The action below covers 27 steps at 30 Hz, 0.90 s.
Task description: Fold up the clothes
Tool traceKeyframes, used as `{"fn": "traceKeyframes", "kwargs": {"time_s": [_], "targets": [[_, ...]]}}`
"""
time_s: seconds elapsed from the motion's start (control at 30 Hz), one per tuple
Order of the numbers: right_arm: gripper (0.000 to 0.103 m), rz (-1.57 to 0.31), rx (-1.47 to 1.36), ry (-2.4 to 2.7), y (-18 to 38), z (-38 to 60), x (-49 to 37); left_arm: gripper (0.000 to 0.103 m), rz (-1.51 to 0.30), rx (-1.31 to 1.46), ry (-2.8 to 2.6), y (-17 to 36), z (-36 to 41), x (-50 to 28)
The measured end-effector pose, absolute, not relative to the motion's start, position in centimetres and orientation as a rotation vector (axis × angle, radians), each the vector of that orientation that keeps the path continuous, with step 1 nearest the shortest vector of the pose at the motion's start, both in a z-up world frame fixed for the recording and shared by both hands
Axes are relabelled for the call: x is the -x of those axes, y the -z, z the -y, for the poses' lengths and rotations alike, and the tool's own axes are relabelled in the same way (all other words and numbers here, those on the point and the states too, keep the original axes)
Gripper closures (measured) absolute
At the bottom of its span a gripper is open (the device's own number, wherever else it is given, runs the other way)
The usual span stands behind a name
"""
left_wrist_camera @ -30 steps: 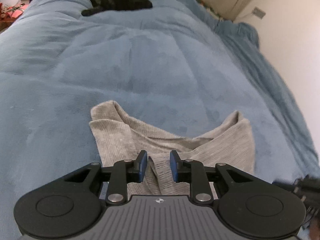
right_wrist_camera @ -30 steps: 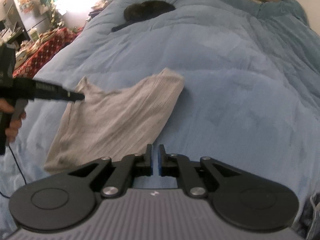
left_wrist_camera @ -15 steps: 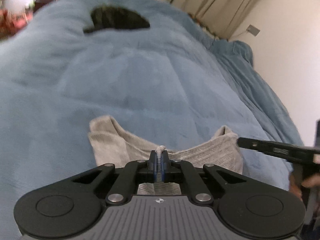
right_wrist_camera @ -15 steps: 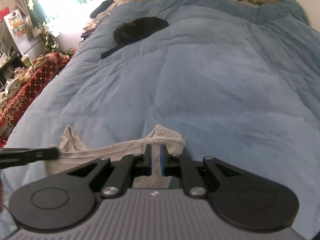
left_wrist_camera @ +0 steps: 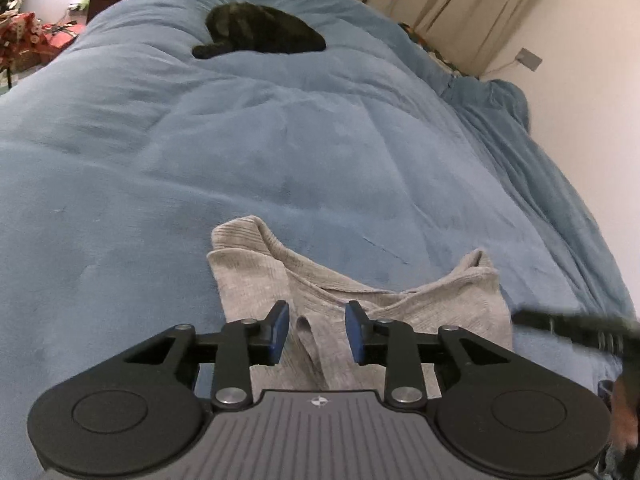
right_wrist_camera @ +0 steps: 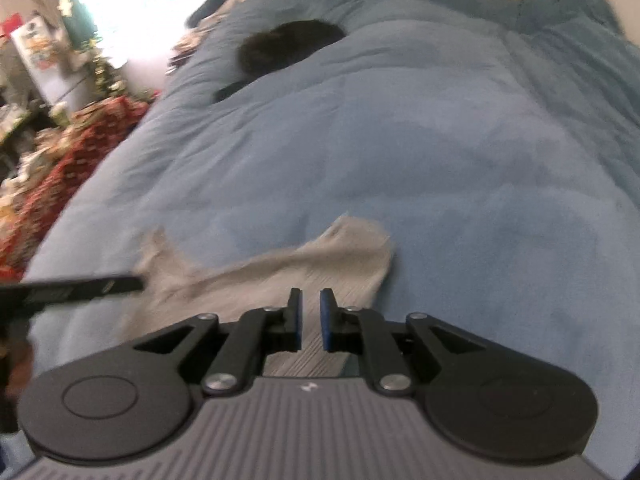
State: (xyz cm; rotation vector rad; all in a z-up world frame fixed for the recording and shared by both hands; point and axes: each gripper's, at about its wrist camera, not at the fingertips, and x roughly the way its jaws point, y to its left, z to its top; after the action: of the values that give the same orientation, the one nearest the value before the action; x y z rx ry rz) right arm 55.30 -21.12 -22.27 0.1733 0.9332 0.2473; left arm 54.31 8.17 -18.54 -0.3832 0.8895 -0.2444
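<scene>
A grey ribbed garment [left_wrist_camera: 256,280] lies on the blue blanket [left_wrist_camera: 280,140], its two top corners sticking up. My left gripper [left_wrist_camera: 316,314] hangs over its near middle. Its jaws are opening, and a raised ridge of fabric [left_wrist_camera: 305,330] stands between them without touching either pad. My right gripper [right_wrist_camera: 311,306] is over the garment's right part [right_wrist_camera: 280,268]. Its jaws stand a narrow gap apart, and I see no fabric pinched in this blurred view. Each gripper shows in the other's view as a dark bar: the right gripper [left_wrist_camera: 572,326] and the left gripper [right_wrist_camera: 80,286].
A black cat [left_wrist_camera: 260,34] lies curled at the far end of the bed. A wall and curtains [left_wrist_camera: 460,8] run along the right side. A red patterned cloth with clutter [right_wrist_camera: 80,140] stands off the left edge. A person's hand [left_wrist_camera: 624,400] shows at the frame edge.
My left gripper closed on a fold of the garment half a second ago and has since let it go. My right gripper moved in over the garment's right corner.
</scene>
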Motion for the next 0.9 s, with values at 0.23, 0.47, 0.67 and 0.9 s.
{"fn": "traceKeyframes", "kwargs": {"time_s": [0.23,0.47,0.67,0.9], "targets": [[0.086,-1.031,-0.157,-0.278,23.3,17.9,-49.2,0.092,-0.971,0.396,0.368,17.7,-7.0,-48.8],[0.087,-1.075,-0.156,-0.277,26.0,17.3,-46.5,0.092,-0.969,0.410,0.460,19.8,-4.6,-47.1],[0.088,-1.146,-0.112,-0.287,27.6,17.3,-43.0,0.095,-1.059,0.365,0.429,22.3,-5.2,-45.4],[0.086,-1.068,-0.139,-0.260,24.9,17.6,-41.0,0.095,-1.039,0.360,0.418,21.3,-6.6,-42.5]]}}
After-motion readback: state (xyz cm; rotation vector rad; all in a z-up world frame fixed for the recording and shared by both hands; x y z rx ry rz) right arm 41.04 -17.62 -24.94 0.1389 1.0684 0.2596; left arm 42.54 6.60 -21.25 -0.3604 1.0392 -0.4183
